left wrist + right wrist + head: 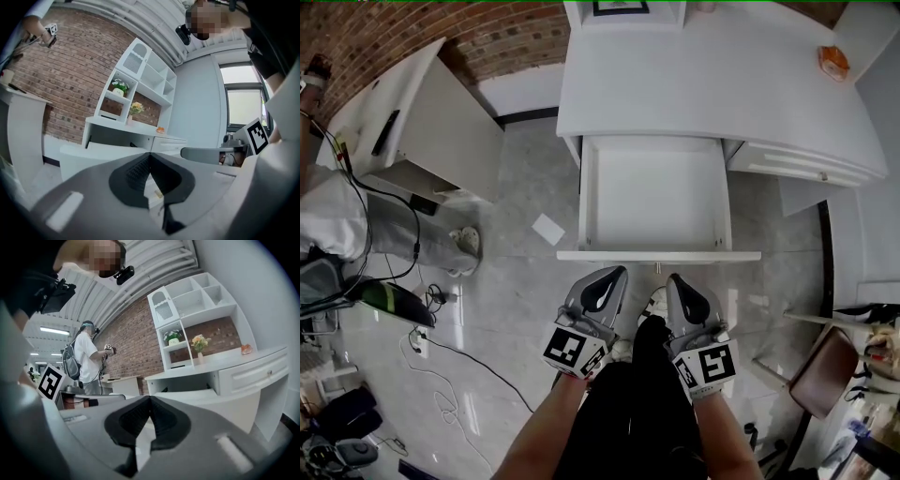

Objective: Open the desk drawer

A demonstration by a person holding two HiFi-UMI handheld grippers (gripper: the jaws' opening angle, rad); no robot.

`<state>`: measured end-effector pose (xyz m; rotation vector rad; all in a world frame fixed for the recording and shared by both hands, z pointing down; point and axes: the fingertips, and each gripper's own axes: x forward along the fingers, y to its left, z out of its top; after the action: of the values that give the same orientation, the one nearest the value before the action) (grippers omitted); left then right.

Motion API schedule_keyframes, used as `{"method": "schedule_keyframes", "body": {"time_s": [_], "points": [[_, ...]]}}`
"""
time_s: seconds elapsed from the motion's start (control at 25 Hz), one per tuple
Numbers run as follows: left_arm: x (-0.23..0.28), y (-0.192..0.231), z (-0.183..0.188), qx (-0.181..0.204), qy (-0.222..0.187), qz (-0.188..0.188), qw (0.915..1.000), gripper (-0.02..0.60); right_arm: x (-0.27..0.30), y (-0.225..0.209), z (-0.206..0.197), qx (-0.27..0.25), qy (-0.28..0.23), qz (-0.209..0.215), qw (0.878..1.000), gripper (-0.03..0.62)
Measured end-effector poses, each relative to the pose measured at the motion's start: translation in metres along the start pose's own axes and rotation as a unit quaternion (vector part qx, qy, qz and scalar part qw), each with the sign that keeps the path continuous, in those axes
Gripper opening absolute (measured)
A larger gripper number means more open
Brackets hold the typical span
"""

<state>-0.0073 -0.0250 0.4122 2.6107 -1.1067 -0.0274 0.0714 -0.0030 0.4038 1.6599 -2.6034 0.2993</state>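
The white desk (703, 84) has its middle drawer (658, 255) pulled far out, and the tray looks bare inside. Both grippers hang short of the drawer's front panel, close to the person's body and apart from it. The left gripper (613, 273) is shut with nothing between its pads, and its jaws meet in the left gripper view (150, 155). Beside it, the right gripper (674, 278) is also shut and empty, with its dark pads pressed together in the right gripper view (150, 399). The open drawer (206, 397) shows beyond the right jaws.
A closed side drawer (797, 164) sits right of the open one. An orange object (832, 62) lies on the desk's far right. A white side table (422, 122), cables and a paper scrap (548, 229) are on the left. A brown chair (825, 370) stands right. Another person (86, 357) stands by the brick wall.
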Motion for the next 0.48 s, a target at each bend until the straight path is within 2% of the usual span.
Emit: {"method": "schedule_keyframes", "body": {"time_s": [0.2,0.48], "points": [[-0.013,-0.004,0.044,0.01,-0.027,0.007,0.9996,0.002,-0.013,-0.002,0.04,-0.018,-0.015,0.005,1.0,0.002],[-0.035,-0.012,0.104,0.02,-0.053,0.015,0.9983,0.002,-0.033,0.002,0.098,-0.016,-0.034,0.001,0.999,0.002]]}}
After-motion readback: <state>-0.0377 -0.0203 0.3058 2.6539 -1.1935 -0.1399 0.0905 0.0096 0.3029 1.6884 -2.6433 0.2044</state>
